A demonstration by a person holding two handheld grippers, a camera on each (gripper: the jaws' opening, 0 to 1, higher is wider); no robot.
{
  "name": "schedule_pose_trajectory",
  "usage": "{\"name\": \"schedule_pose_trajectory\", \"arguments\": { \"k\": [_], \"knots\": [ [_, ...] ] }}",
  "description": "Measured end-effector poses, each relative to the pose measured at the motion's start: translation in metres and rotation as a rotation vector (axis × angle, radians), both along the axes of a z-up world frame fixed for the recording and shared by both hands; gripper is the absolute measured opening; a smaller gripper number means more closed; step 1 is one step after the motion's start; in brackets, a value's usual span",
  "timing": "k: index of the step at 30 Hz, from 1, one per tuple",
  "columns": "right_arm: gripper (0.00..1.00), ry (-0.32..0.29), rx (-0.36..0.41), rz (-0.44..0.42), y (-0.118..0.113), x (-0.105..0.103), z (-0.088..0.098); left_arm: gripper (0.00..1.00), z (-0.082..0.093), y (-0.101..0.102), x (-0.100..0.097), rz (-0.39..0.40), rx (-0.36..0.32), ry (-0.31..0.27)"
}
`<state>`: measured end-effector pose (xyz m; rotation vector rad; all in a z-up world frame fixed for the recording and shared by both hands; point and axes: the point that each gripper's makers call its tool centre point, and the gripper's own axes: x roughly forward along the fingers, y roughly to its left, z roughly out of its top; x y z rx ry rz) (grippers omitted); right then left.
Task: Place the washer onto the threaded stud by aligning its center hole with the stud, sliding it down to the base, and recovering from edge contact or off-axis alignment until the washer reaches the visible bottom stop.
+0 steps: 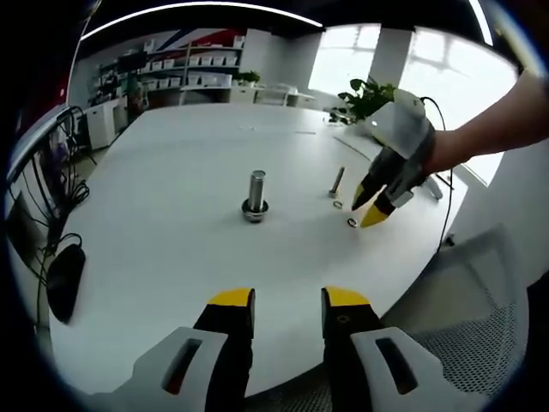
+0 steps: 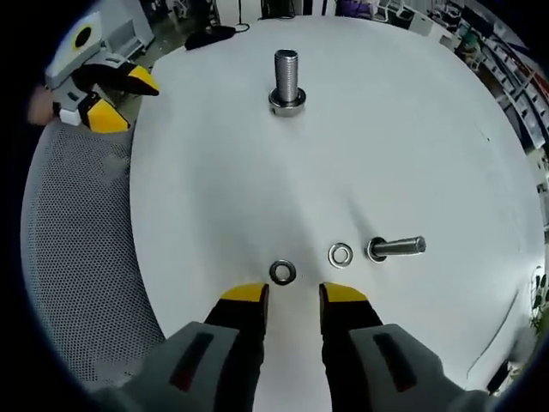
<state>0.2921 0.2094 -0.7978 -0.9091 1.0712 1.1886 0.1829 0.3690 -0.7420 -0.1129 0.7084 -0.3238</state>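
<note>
Left gripper view: the left gripper (image 1: 287, 299) is rising from the bottom edge with its yellow-tipped jaws standing apart and gripping nothing, bare tabletop showing through the gap. The white table (image 1: 171, 257) is spreading ahead, and the threaded stud (image 1: 256, 196) is standing upright on its hex base near the middle. To the right of it a second bolt (image 1: 337, 181) is lying on its side, with a small washer (image 1: 338, 204) just beside its head and another washer (image 1: 352, 222) a little nearer the table edge. The right gripper (image 1: 371, 208) is coming in from the right, held by a person's hand, its yellow tips hanging just beside that nearer washer; its jaws are looking slightly parted, with nothing between them. A black mouse (image 1: 64, 279) is lying near the left edge, and a grey mesh chair (image 1: 480, 300) is sitting at lower right. Right gripper view: the right gripper (image 2: 293, 296) is pointing its parted, empty jaws at the washer (image 2: 282, 272), which is lying flat on the table (image 2: 412, 129) just ahead of the tips. A second washer (image 2: 340, 254) is lying just right of it, beside the toppled bolt (image 2: 396, 248). The stud (image 2: 287, 81) is standing upright well beyond. The left gripper (image 2: 107, 94) is showing at upper left over the chair (image 2: 77, 283), jaws apart.
</note>
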Motion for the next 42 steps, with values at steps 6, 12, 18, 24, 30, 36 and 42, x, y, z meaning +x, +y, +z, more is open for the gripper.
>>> {"name": "schedule_pose_trajectory", "arguments": {
  "k": [6,12,18,24,30,36,42],
  "knots": [
    [0.25,-0.003,0.005,0.014,0.005,0.000,-0.001,0.29,0.000,0.000,0.000,-0.001,0.003,0.001],
    [0.22,-0.015,-0.001,0.063,0.006,-0.003,-0.001,0.29,0.000,0.000,0.000,-0.002,0.002,0.001],
    [0.16,-0.033,-0.015,0.160,0.010,-0.007,-0.002,0.29,-0.001,0.001,0.000,0.002,0.003,0.002],
    [0.15,-0.008,-0.057,0.168,0.010,-0.005,-0.003,0.29,-0.001,0.001,0.000,0.003,0.005,0.001],
    [0.15,-0.007,-0.114,0.147,0.011,-0.006,-0.004,0.29,0.000,0.001,0.000,0.007,-0.004,-0.003],
    [0.15,-0.030,-0.171,0.131,0.012,-0.008,-0.004,0.29,-0.001,0.001,0.000,0.005,0.000,0.000],
    [0.15,0.001,-0.136,0.042,0.011,-0.004,-0.003,0.29,-0.001,0.001,0.000,0.006,0.002,0.001]
  ]
}}
